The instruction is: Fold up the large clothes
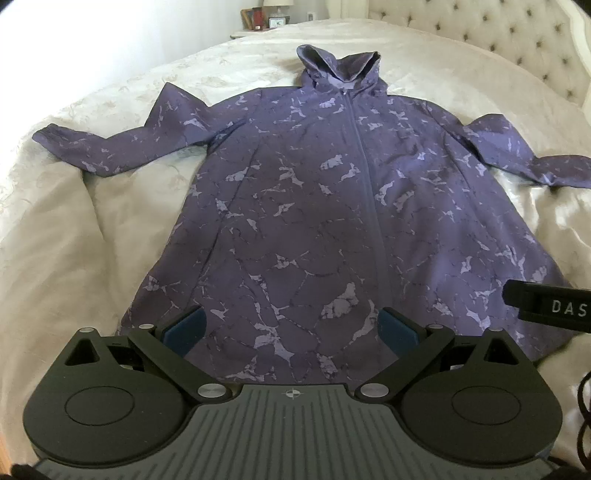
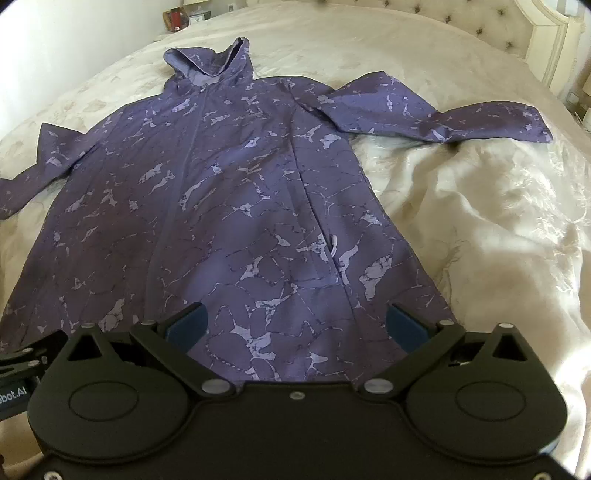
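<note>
Jacket (image 1: 314,206) flat on bed (image 1: 92,206), sleeves spread | our left gripper (image 1: 291,328) and right gripper (image 2: 295,325) above near hem | jaws open, empty

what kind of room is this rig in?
Most likely a bedroom. A purple marble-print hooded jacket lies spread on a cream bedspread, with a cream button-tufted headboard behind it and a bedside table holding a small clock and a lamp base.
</note>
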`<act>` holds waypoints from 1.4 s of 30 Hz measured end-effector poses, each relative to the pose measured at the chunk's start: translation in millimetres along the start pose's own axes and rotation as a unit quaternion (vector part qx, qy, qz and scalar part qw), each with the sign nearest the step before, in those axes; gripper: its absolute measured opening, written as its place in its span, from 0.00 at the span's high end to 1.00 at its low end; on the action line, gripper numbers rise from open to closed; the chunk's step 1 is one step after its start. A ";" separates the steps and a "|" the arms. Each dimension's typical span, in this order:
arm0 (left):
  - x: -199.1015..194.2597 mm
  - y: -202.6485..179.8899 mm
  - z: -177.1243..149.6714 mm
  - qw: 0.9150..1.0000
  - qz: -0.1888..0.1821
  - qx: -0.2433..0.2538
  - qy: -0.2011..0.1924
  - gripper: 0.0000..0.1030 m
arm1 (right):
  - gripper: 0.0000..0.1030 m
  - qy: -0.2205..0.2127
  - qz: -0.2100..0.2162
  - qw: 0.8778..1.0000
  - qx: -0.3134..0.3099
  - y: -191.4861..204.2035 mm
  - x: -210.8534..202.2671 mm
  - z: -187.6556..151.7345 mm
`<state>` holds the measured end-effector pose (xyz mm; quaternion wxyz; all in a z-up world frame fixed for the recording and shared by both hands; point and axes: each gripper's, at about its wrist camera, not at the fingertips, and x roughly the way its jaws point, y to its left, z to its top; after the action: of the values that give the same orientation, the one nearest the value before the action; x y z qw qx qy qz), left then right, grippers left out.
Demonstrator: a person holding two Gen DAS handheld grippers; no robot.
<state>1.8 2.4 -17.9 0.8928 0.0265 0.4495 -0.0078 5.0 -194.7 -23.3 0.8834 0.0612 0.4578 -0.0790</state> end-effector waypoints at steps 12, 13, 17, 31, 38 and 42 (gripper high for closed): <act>-0.5 -2.1 1.8 1.000 -0.003 -0.002 0.006 0.02 | 0.01 0.003 0.002 1.000 -0.001 1.2 1.0 0.4; -0.3 -2.1 1.8 1.000 -0.003 -0.003 0.006 0.02 | 0.01 0.003 0.002 1.000 -0.001 1.5 1.1 0.1; 0.5 -1.8 1.9 1.000 -0.004 -0.004 0.009 0.02 | 0.01 0.004 0.003 1.000 -0.001 2.0 1.4 0.1; 5.5 -3.7 0.7 1.000 -0.007 -0.007 0.019 0.02 | 0.01 0.015 0.008 1.000 -0.004 3.7 5.3 -1.1; 6.1 -4.0 -0.2 1.000 -0.010 -0.008 0.021 0.02 | 0.01 0.018 0.010 1.000 -0.004 4.1 6.1 -2.0; 6.6 -3.8 -1.1 1.000 -0.010 -0.008 0.022 0.02 | 0.01 0.021 0.011 1.000 -0.003 4.6 7.1 -2.4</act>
<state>4.8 -1.2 -24.0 0.8826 0.0148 0.4697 -0.0123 8.0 -190.4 -30.3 0.8747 0.0650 0.4757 -0.0667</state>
